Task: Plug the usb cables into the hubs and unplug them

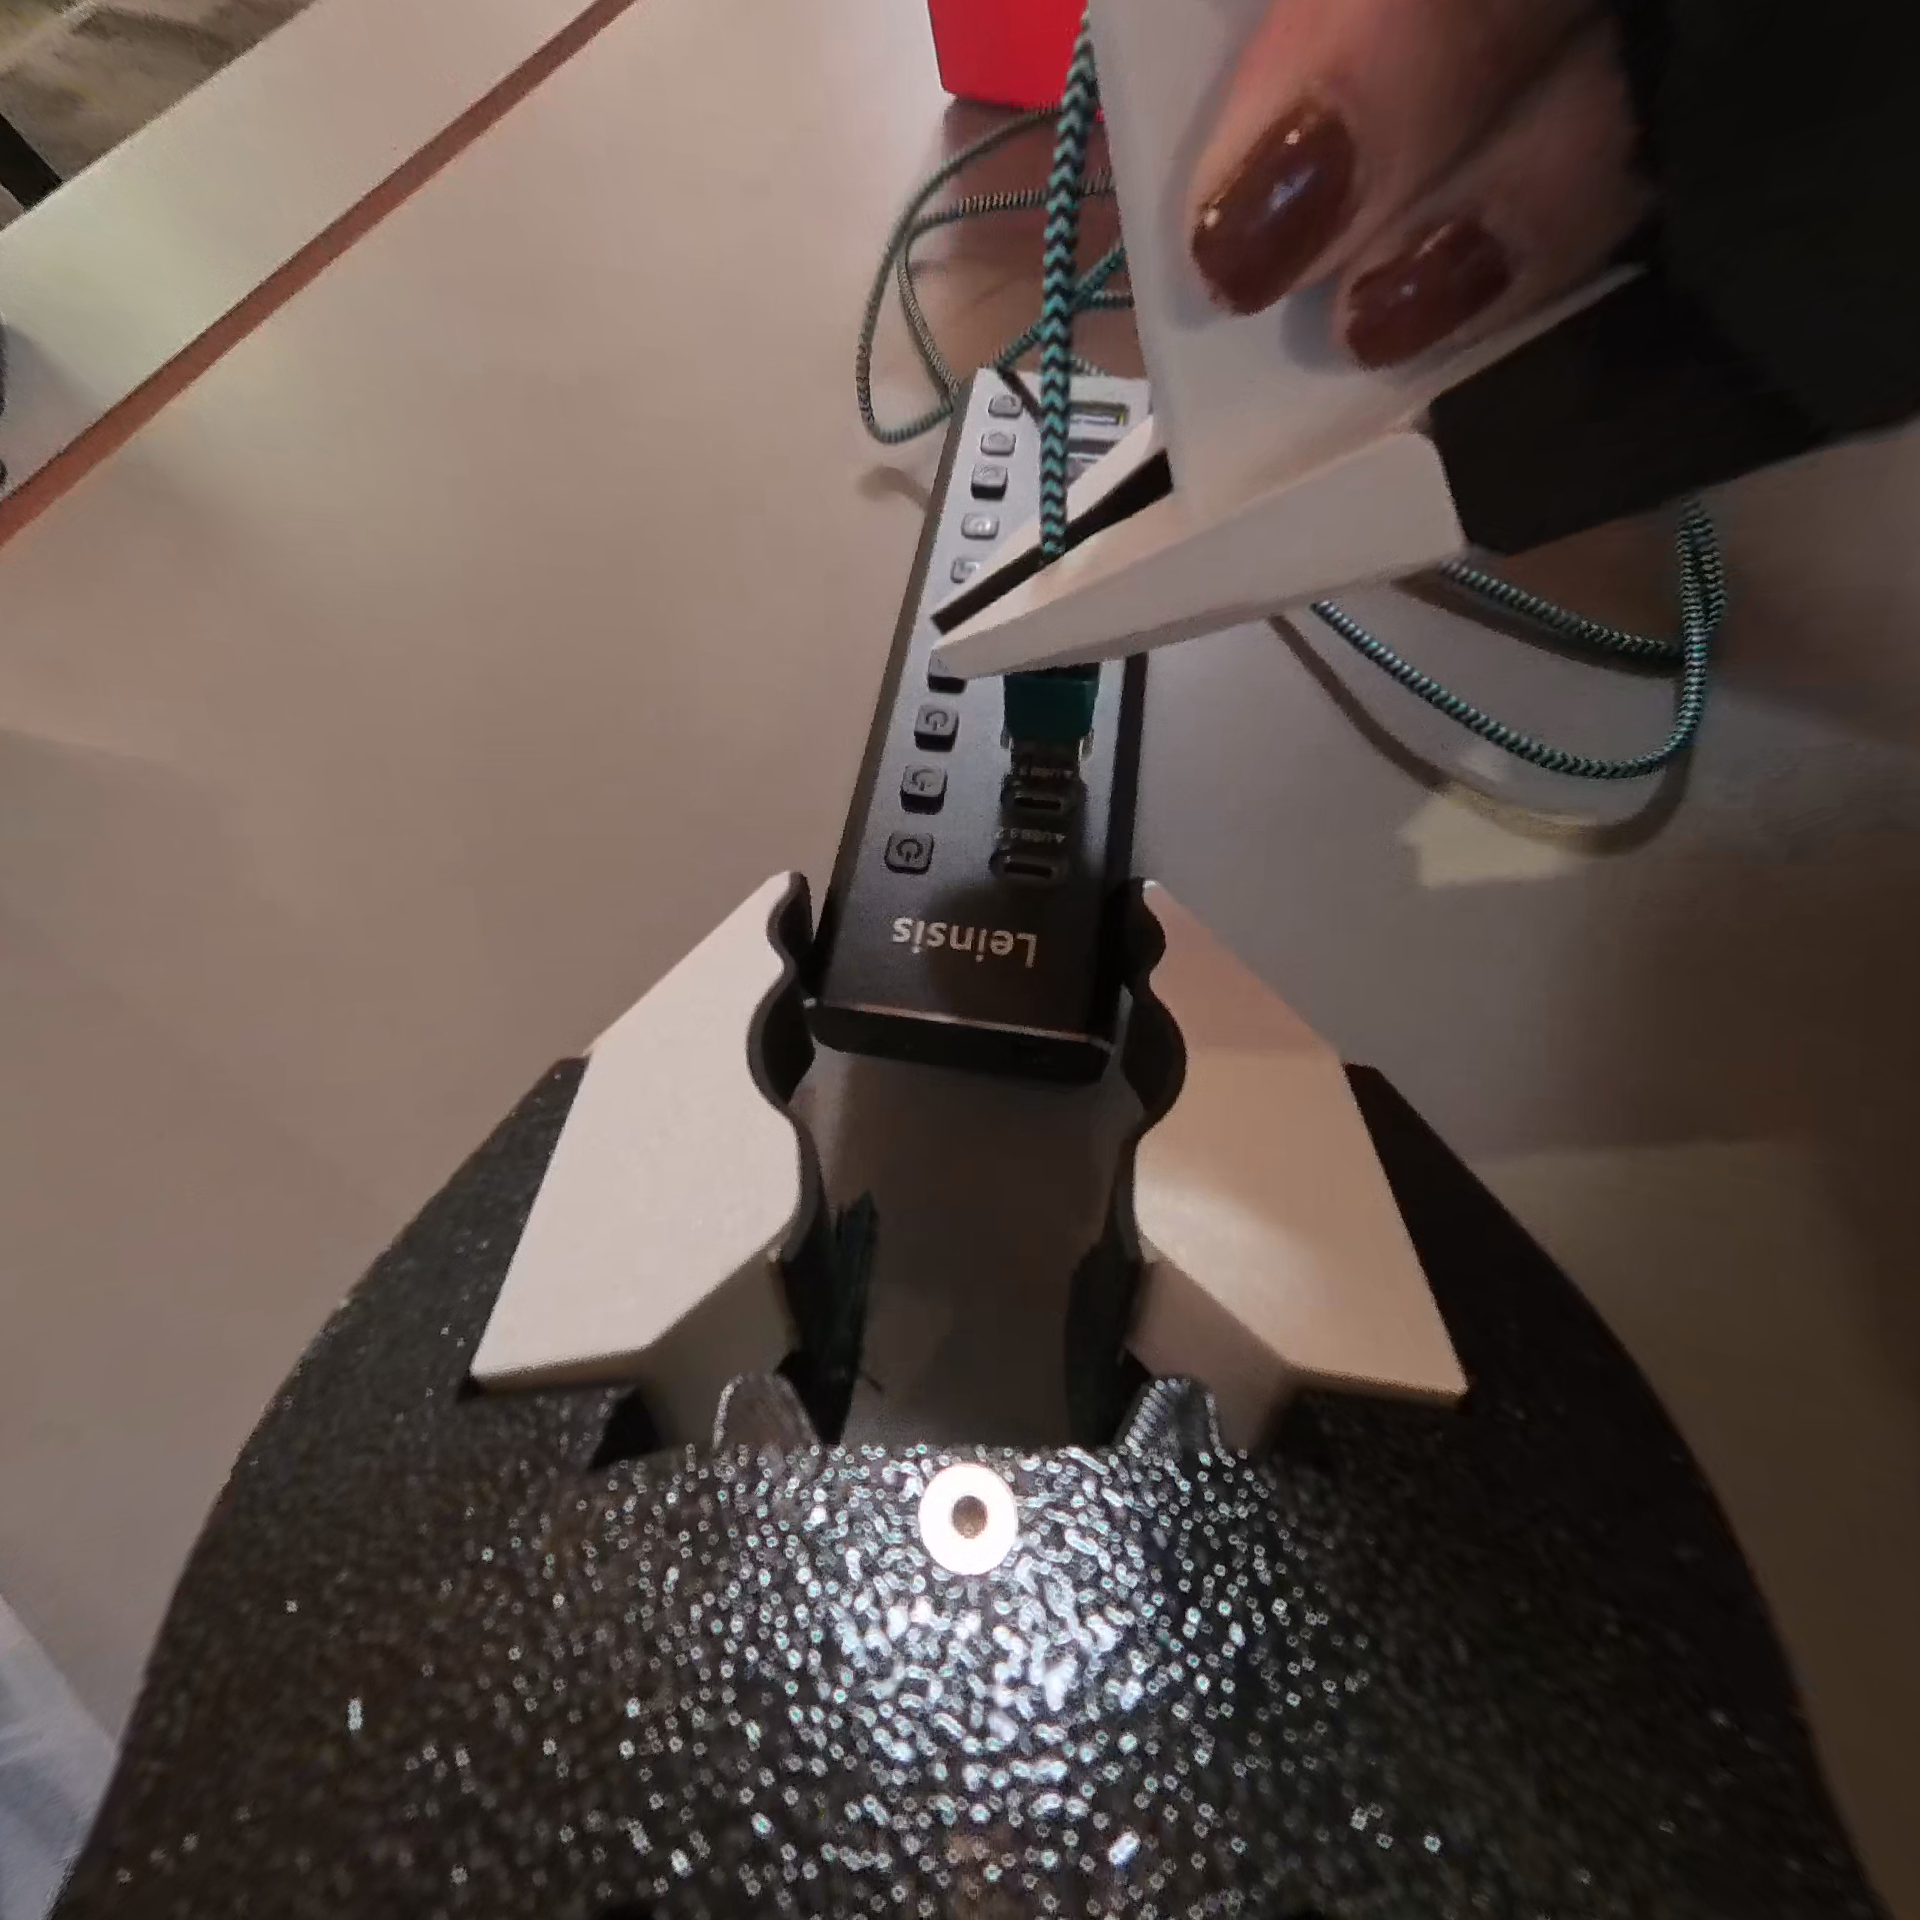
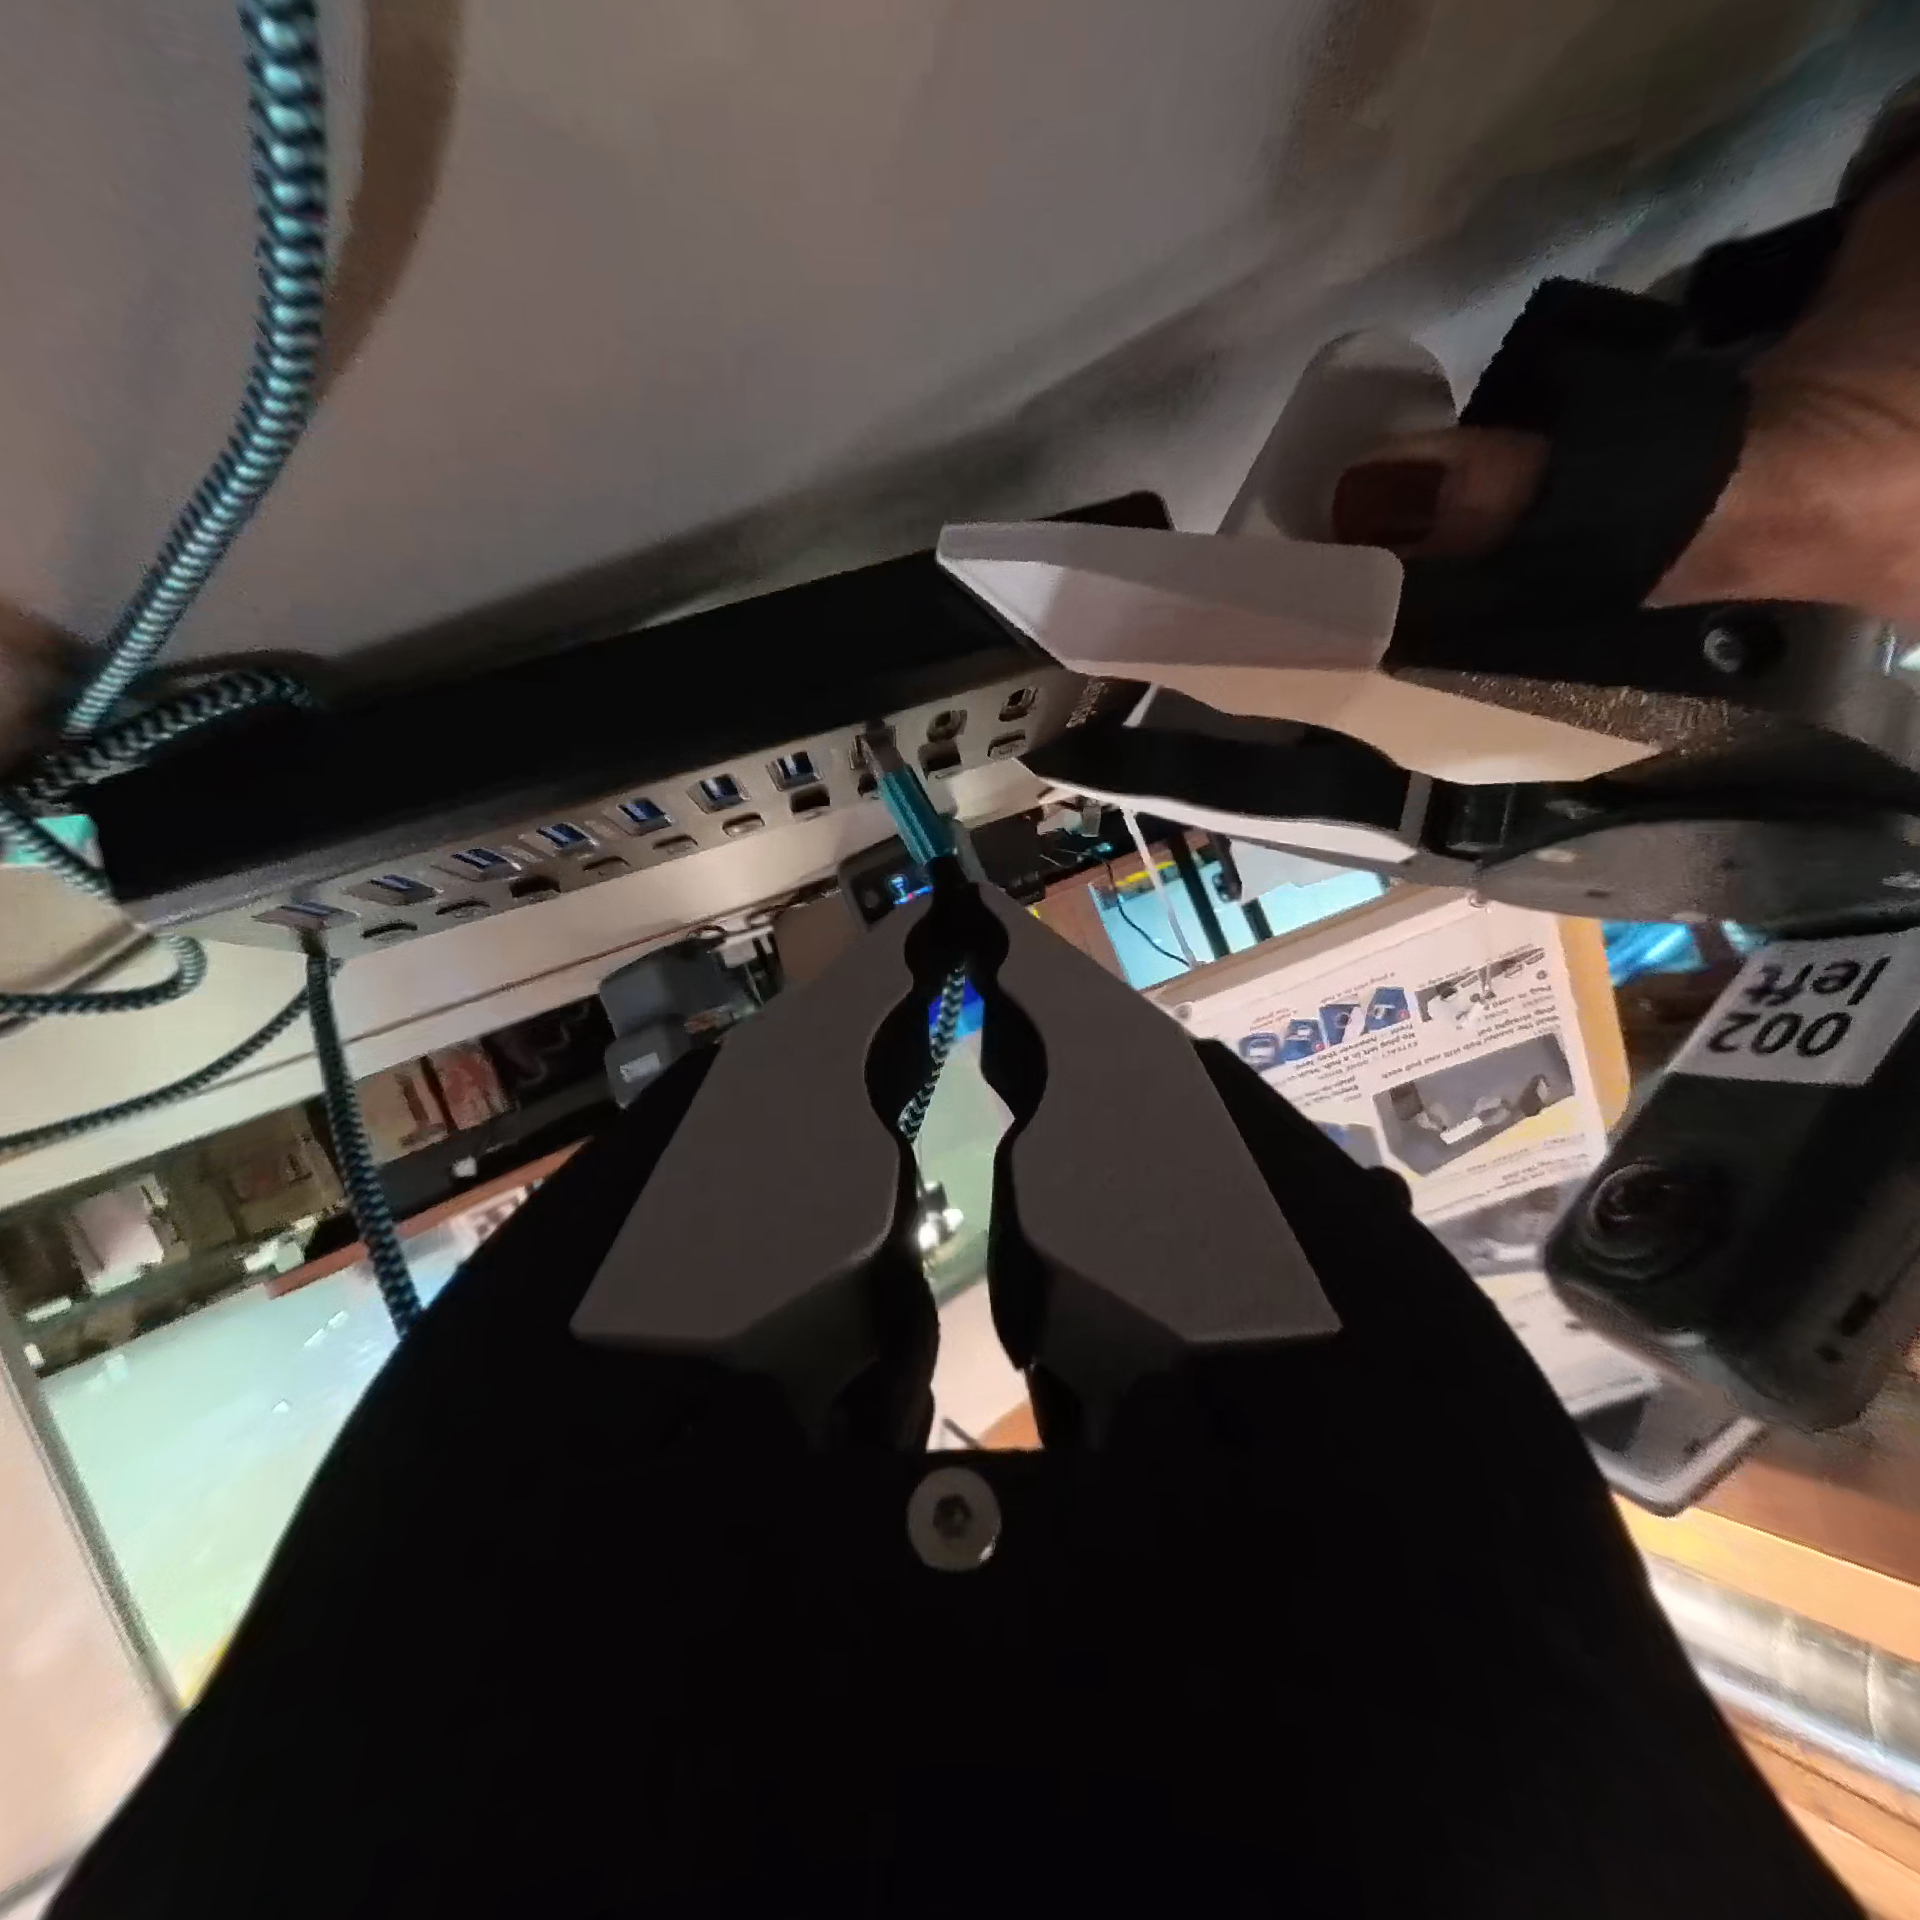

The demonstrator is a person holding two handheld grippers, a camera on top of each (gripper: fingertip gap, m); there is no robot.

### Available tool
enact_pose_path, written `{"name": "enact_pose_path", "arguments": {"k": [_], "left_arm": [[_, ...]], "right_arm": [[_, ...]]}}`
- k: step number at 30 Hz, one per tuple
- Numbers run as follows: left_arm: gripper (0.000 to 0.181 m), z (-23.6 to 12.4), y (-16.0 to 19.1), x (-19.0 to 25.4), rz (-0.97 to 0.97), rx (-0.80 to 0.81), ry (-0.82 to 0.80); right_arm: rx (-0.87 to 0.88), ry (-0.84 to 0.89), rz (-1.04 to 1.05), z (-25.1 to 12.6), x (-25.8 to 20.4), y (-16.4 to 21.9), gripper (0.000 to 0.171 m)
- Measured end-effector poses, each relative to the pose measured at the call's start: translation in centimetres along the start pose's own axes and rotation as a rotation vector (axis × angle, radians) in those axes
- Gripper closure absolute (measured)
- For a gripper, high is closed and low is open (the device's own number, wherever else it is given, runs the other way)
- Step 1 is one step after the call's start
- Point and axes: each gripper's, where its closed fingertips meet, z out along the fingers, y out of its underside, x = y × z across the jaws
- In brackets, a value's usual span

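A long black USB hub (image 1: 997, 727) lies on the pale table (image 1: 468, 571). My left gripper (image 1: 966, 935) is shut on the hub's near end. A teal braided cable (image 1: 1055, 416) has its teal plug (image 1: 1051, 712) seated in a hub port. My right gripper (image 1: 966, 644) comes in from the upper right and is shut on the cable just above the plug. The right wrist view is turned upside down. In it my right gripper (image 2: 954, 899) pinches the cable behind the plug (image 2: 909, 810), the hub (image 2: 582, 769) runs across, and the left gripper (image 2: 1174, 665) clamps its right end.
More teal cable loops (image 1: 1621, 665) lie on the table right of the hub, and thin loops (image 1: 904, 312) behind it. A red object (image 1: 1003, 47) stands at the far edge. A second cable (image 2: 348, 1101) is plugged in at the hub's far end. The red object (image 1: 1003, 47) is about 30 cm from both grippers' fingertips.
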Motion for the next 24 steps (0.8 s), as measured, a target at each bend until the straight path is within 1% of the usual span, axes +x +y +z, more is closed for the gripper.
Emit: {"name": "enact_pose_path", "arguments": {"k": [4,13,15,18,21,24], "left_arm": [[0.124,-0.3,-1.1,0.1,0.031,0.033,-0.014],[0.125,0.7,0.9,0.2,0.064,-0.08,-0.023],[0.126,0.6,0.9,0.3,0.062,-0.073,-0.017],[0.126,0.6,0.9,0.5,0.088,-0.065,-0.02],[0.126,0.8,0.8,0.7,0.07,-0.07,0.005],[0.126,0.9,0.9,0.7,0.011,-0.06,0.045]], "right_arm": [[0.058,-0.006,0.017,-0.8,-0.4,0.3,0.171],[0.053,-0.037,-0.009,0.3,-0.1,-0.9,0.171],[0.04,-0.037,-0.016,0.6,0.0,-0.9,0.171],[0.067,-0.045,0.008,0.3,-0.2,-1.1,0.171],[0.08,-0.066,-0.019,0.3,-0.4,-1.1,0.171],[0.059,-0.084,-0.042,0.8,-0.4,-0.9,0.171]]}}
